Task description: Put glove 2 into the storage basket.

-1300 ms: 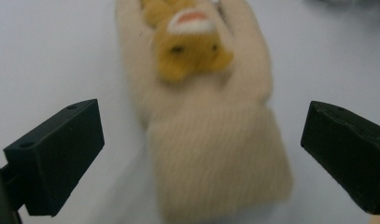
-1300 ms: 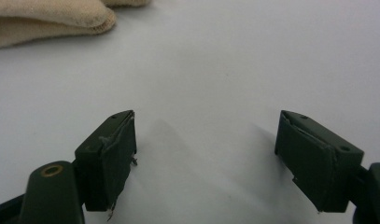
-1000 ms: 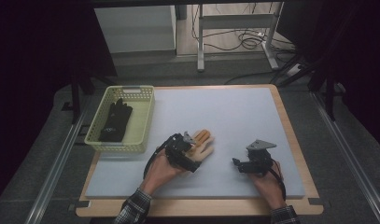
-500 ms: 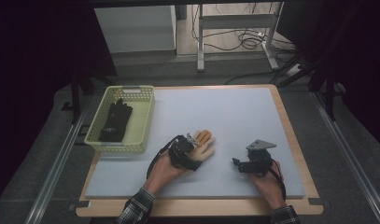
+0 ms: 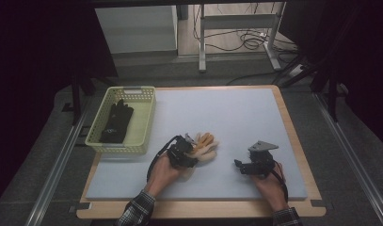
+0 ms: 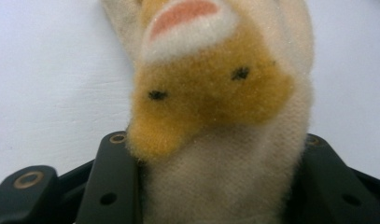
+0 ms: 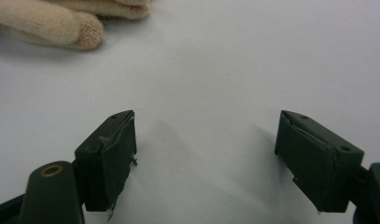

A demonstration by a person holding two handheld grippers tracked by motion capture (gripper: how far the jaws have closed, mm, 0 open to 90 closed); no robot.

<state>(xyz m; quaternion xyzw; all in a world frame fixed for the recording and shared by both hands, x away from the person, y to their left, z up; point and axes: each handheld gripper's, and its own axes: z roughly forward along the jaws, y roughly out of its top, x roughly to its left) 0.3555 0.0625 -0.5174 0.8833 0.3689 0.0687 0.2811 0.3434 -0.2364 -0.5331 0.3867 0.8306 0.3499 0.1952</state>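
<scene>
A cream glove with orange patches (image 5: 205,147) lies on the pale mat, fingers pointing right and away. My left gripper (image 5: 183,151) is at its cuff end. In the left gripper view the fuzzy glove (image 6: 215,102) sits between the two black jaws, which have just been closing and now press on both its sides. My right gripper (image 5: 241,165) rests on the mat to the right of the glove, apart from it. Its jaws (image 7: 204,140) stand wide open over bare mat, with the glove's fingertips (image 7: 52,21) farther off at upper left.
A yellow-green basket (image 5: 147,122) stands at the mat's left edge with a black glove (image 5: 116,120) inside. The pale mat (image 5: 236,103) covers a wood-rimmed table. Beyond the far edge are table legs and cables on the floor.
My left gripper's jaws have drawn in around the glove's cuff, and the hand has barely shifted. The right hand and its gripper have kept still.
</scene>
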